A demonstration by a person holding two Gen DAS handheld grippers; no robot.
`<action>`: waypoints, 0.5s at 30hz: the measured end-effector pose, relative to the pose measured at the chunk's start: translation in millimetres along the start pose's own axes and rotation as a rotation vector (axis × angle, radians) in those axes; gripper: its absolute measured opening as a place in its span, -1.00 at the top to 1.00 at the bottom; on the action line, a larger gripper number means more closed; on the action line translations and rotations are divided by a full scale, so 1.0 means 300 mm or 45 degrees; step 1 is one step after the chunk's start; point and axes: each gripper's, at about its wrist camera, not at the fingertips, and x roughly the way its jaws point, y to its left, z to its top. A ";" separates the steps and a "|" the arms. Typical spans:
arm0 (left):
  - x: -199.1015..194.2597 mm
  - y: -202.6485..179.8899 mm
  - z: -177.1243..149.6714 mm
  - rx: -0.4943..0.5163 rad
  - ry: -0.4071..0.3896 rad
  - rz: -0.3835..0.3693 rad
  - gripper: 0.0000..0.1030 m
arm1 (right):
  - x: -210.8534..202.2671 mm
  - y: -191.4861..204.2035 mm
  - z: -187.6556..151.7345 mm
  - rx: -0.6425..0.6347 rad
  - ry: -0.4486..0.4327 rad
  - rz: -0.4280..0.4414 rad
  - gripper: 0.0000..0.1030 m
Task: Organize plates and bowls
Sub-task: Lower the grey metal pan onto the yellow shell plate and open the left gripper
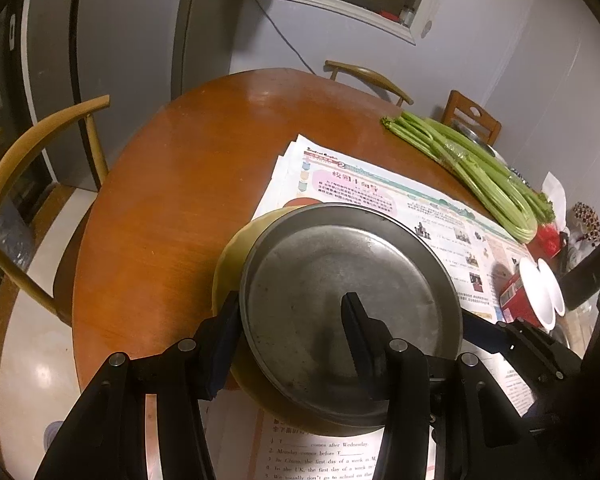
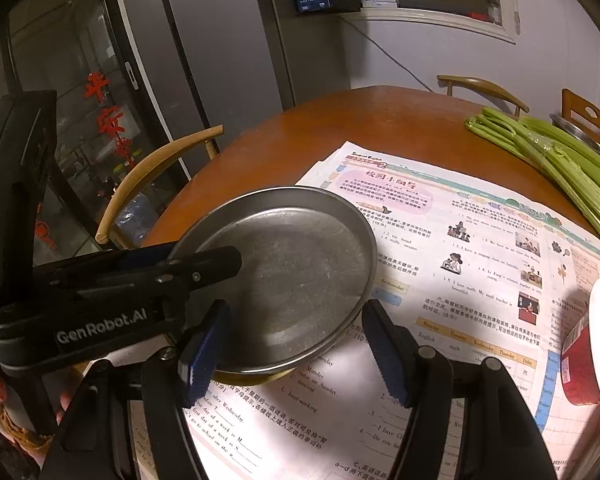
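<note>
My left gripper (image 1: 290, 320) bites the rim of a round metal plate (image 1: 348, 304). One finger sits on top, inside the plate, and the other finger is outside, under the rim, next to a yellow bowl (image 1: 236, 256). The plate lies on top of that yellow bowl and is tipped a little. Bowl and plate are over the printed school papers (image 1: 432, 216) that cover part of my round brown wooden table (image 1: 172, 184).

My right gripper (image 2: 296, 350) is open. Its two blue pads (image 2: 198, 356) stand on each side of the near edge of the plate. I cannot tell if they touch it.

To the right, on the papers, are two red bowls (image 1: 534, 296) with white insides, one just beside the other, lying on their sides. A bunch of green celery (image 1: 480, 172) lies far back on the table. Wooden chairs (image 1: 32, 168) stand around the table.
</note>
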 end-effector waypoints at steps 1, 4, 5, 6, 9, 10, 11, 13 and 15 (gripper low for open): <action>0.003 0.000 0.002 0.002 0.003 0.003 0.00 | 0.003 0.000 0.002 0.001 0.002 -0.002 -0.33; 0.005 0.001 0.006 -0.002 0.005 0.005 0.00 | 0.016 0.004 0.008 -0.004 0.011 -0.009 -0.33; 0.004 0.002 0.008 -0.003 0.002 0.005 0.00 | 0.020 0.006 0.010 -0.010 0.013 -0.012 -0.33; 0.001 0.003 0.009 -0.005 0.000 0.003 0.00 | 0.024 0.007 0.011 -0.013 0.015 -0.013 -0.33; -0.010 0.013 0.013 -0.016 -0.013 0.000 0.00 | 0.029 0.008 0.014 -0.009 0.016 -0.006 -0.33; -0.015 0.016 0.012 -0.017 -0.015 -0.001 0.00 | 0.030 0.006 0.014 -0.009 0.016 -0.009 -0.33; -0.018 0.019 0.013 -0.019 -0.018 -0.001 0.00 | 0.031 0.005 0.015 -0.010 0.016 -0.011 -0.33; -0.020 0.025 0.016 -0.024 -0.021 -0.009 0.00 | 0.033 0.006 0.013 -0.007 0.016 -0.011 -0.33; -0.025 0.028 0.018 -0.027 -0.026 -0.013 0.00 | 0.031 0.008 0.012 -0.011 0.013 -0.012 -0.33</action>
